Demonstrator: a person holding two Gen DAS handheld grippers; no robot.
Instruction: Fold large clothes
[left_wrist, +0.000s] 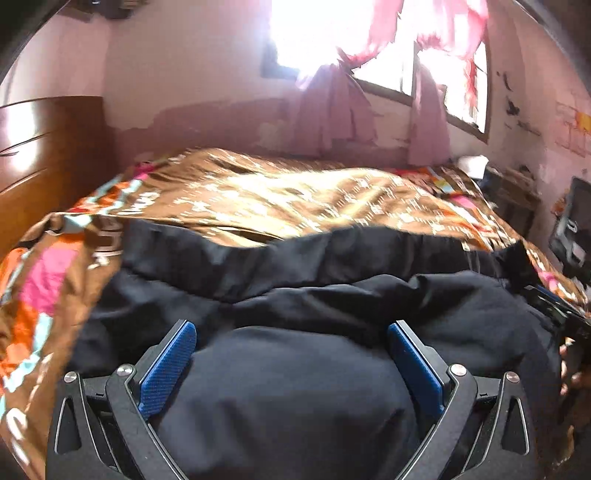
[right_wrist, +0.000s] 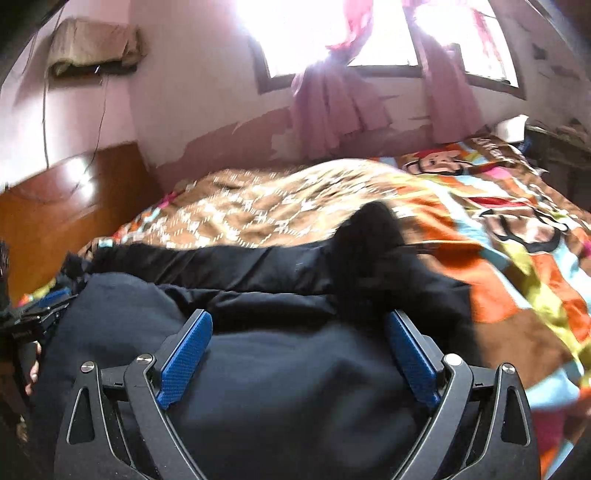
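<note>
The black garment (left_wrist: 295, 387) is lying on the bed (left_wrist: 258, 192), its long axis running from left to right across both views, with one dark end (right_wrist: 369, 236) pointing toward the window (right_wrist: 369, 33). The left hand-held gripper (left_wrist: 291, 338) is standing wide apart over the bunched cloth, and the right hand-held gripper (right_wrist: 297, 326) is also spreading wide, the cloth lying between and under its blue pads (right_wrist: 184, 362)

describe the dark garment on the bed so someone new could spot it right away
Start at the bed under the window, covered by a bright cartoon-print bedspread. On its near edge lies the black garment, bunched in thick folds right in front of both open tongs. It is the only plain, dark thing on that orange, brown and pink bedding.
</note>
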